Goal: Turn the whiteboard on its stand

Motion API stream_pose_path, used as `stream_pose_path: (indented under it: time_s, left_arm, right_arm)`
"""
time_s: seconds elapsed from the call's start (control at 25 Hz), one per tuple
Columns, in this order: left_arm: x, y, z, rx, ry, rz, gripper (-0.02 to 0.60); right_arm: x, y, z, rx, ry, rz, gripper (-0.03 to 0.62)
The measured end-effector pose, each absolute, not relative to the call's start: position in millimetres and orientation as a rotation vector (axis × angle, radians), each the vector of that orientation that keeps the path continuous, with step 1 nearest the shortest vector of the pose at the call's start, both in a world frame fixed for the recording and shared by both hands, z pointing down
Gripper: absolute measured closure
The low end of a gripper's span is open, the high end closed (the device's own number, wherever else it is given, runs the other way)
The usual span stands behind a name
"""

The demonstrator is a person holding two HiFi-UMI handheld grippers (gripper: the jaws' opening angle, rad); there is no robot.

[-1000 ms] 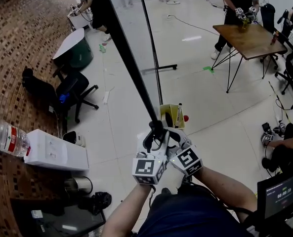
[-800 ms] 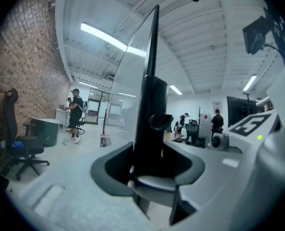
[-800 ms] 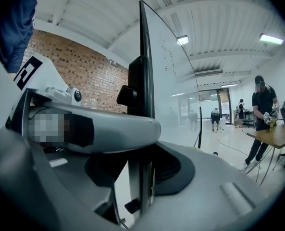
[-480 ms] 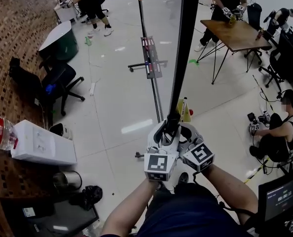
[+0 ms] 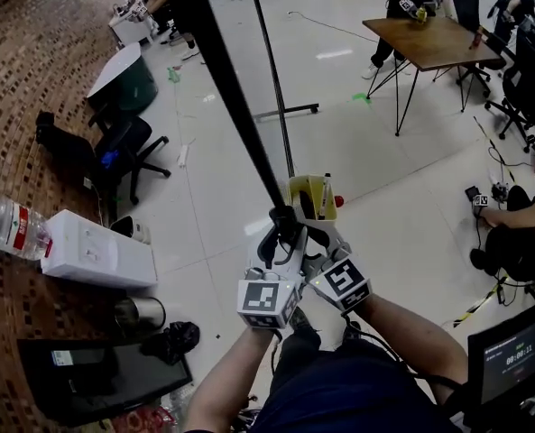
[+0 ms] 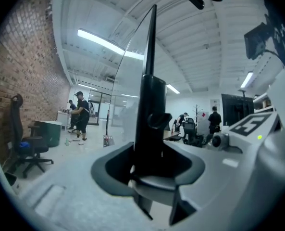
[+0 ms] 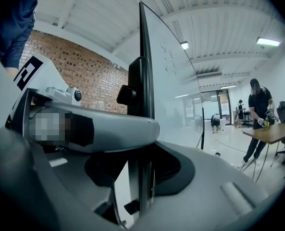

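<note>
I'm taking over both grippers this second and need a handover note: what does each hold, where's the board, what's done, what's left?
Left gripper: shut on the whiteboard's black edge, low down.
Right gripper: shut on the same edge, right beside the left.
Board: upright, seen edge-on from the head view.
Done: both grips are set.
Left: probably finish the swing, then let go.

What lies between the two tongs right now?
The black frame edge of the white whiteboard: the left tongs and right tongs both grip it, nothing else between. Head view and both gripper views show it.
</note>
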State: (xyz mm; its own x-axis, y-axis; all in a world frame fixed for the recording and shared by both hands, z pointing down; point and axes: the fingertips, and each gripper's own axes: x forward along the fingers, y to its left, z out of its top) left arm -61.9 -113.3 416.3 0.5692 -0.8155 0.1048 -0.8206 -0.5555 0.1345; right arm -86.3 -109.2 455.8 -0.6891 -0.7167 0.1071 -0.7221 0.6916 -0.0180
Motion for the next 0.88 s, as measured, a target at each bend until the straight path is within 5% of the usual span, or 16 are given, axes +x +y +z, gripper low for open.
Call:
stream_pose_path:
  time_s: [0.88]
  left_arm:
    - [-51, -36, 416, 2.628, -1.398, 0.056, 0.388]
  right_arm:
    - [-76, -32, 457, 1.204, -2.819, 0.119, 0.436]
